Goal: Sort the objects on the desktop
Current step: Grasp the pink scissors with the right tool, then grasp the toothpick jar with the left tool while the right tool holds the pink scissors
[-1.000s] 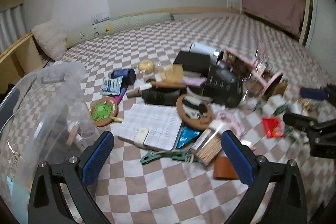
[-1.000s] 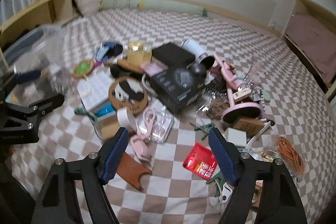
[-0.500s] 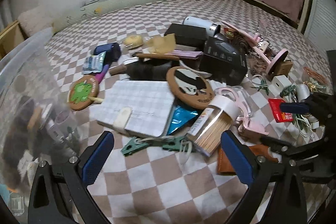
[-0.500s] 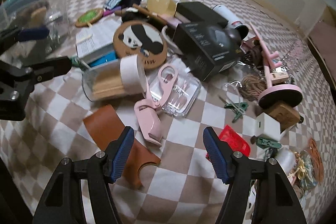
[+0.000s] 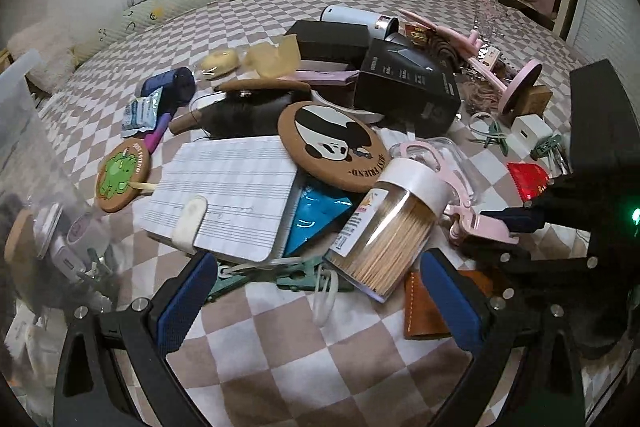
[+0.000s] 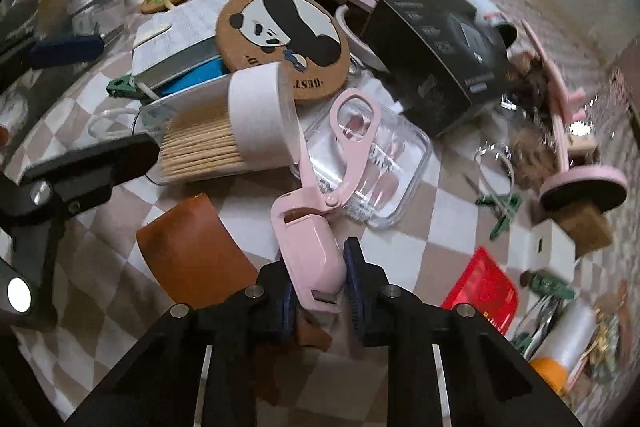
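A heap of desk items lies on a checked cover. In the right wrist view my right gripper (image 6: 320, 297) is closing its jaws, and its blue pads press both sides of the sheath of the pink scissors (image 6: 316, 247). The scissors' handles rest on a clear plastic box (image 6: 384, 163). In the left wrist view my left gripper (image 5: 316, 307) stands open low over the cover. A toothpick jar (image 5: 392, 227) and green clips (image 5: 248, 277) lie just beyond its pads. The right gripper shows there at the right edge, on the pink scissors (image 5: 480, 223).
A brown leather pouch (image 6: 192, 251) lies under the scissors' tip. A panda coaster (image 5: 332, 143), a white notebook (image 5: 224, 195) and a black box (image 5: 408, 87) fill the middle. A clear storage bin (image 5: 24, 147) stands at the left. A red packet (image 6: 480, 287) lies at the right.
Both grippers have come down closer to the heap. The right gripper's jaws have gone from wide apart to tight around the pink scissors' sheath. The left gripper's jaws stayed wide.
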`<state>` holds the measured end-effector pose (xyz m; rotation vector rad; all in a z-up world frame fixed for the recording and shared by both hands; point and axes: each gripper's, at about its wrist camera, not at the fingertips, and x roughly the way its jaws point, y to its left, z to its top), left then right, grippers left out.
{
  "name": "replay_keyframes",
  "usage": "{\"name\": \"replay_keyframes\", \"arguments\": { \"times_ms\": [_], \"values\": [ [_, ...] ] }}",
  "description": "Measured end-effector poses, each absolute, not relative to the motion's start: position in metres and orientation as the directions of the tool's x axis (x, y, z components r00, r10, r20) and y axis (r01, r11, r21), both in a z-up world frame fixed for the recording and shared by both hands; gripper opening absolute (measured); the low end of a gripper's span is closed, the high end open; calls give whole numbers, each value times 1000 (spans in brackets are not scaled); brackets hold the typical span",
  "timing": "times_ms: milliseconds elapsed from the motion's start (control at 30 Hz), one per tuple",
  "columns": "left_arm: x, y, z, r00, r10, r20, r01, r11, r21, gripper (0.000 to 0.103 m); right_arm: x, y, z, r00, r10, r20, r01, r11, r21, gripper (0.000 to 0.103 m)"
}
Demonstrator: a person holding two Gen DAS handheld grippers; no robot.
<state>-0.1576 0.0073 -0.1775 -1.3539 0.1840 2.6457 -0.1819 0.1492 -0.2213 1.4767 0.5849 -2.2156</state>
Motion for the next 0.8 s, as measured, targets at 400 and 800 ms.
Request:
{"name": "replay_keyframes", "arguments": {
  "times_ms": [400,800],
  "values": [
    [-156,34,-187,-602,72,-795,-314,-937,152,89,-170,180,-211,-310,-129,-942,506,-861,-48,22],
    [-158,73,-208,-627,67,-776,-460,-836,299,88,-172,226,-211,-298,-146,-943,420,-908,7,22]
  ]
}}
